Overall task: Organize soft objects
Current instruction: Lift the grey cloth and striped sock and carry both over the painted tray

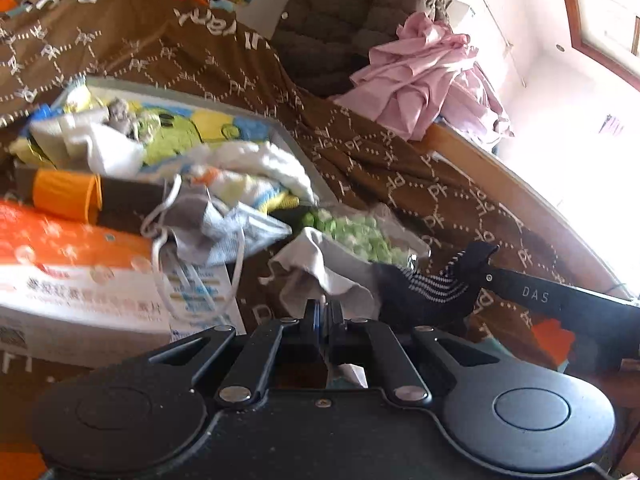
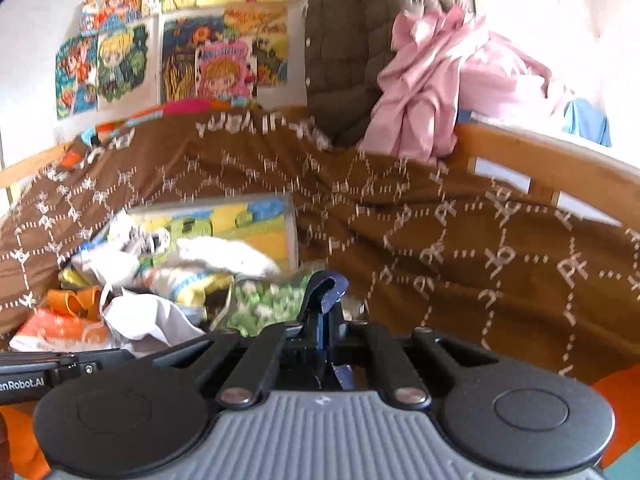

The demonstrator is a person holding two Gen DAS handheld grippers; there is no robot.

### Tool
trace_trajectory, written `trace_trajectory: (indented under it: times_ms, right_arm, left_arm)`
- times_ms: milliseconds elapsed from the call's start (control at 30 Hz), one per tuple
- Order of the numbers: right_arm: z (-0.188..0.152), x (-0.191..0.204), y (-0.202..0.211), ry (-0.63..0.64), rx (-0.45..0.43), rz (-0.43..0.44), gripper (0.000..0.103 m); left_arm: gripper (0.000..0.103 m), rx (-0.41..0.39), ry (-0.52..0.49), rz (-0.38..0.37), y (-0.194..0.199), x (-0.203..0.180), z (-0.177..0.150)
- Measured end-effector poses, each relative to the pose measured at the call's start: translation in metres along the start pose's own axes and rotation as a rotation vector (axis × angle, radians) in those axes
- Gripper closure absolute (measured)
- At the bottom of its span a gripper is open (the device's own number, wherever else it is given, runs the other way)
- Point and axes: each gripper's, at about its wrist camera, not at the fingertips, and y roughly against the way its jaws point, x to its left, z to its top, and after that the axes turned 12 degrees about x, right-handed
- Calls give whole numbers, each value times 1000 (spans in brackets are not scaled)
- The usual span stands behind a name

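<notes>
I judge the sorting to be mid-course: both tools carry a piece, and neither piece is yet placed. One brown patterned blanket [image 1: 360,152] covers the bed across the whole field. At 12 o'clock in the left wrist view stands one dark quilted jacket [image 1: 336,12], with one crumpled pink garment [image 1: 424,76] touching it at 1 o'clock. At 10 o'clock lies one shallow cartoon-printed box [image 1: 160,90] heaped with small textiles, too tangled and blurred to count. One orange-and-white carton [image 1: 72,264] sits at 9 o'clock, with face masks [image 1: 224,228] draped over its near corner; I make out at least two. One clear bag of green pieces [image 1: 356,236] lies near centre. The left gripper [image 1: 324,308] has its fingers drawn together, apparently pinching the edge of one grey cloth [image 1: 320,264] directly ahead. The right gripper [image 2: 326,320] is clamped on one navy striped sock [image 1: 420,290], which is held off the blanket at 4 o'clock, just beside the grey cloth. The next move, in my estimate, calls for carrying both pieces toward the box at 10 o'clock and letting go only once they are over its rim.
</notes>
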Motion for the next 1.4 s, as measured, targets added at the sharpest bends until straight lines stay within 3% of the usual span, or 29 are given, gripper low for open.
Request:
trace_trajectory:
  times_ms: [233, 833, 1033, 1167, 1400]
  right_arm:
    - [4, 6, 21, 29, -126, 5, 100]
    - [15, 37, 67, 67, -230, 137, 100]
    - [37, 52, 51, 60, -236, 190, 100]
    - [59, 69, 24, 63, -249, 220, 100]
    - [105, 99, -35, 64, -250, 274, 100]
  left_arm:
    - [101, -63, -21, 5, 23, -11, 9]
    - [101, -139, 36, 12, 102, -19, 26]
    - [101, -138, -38, 66, 115, -14, 54]
    - [101, -126, -4, 47, 111, 10, 73]
    - [101, -178, 28, 51, 83, 54, 105]
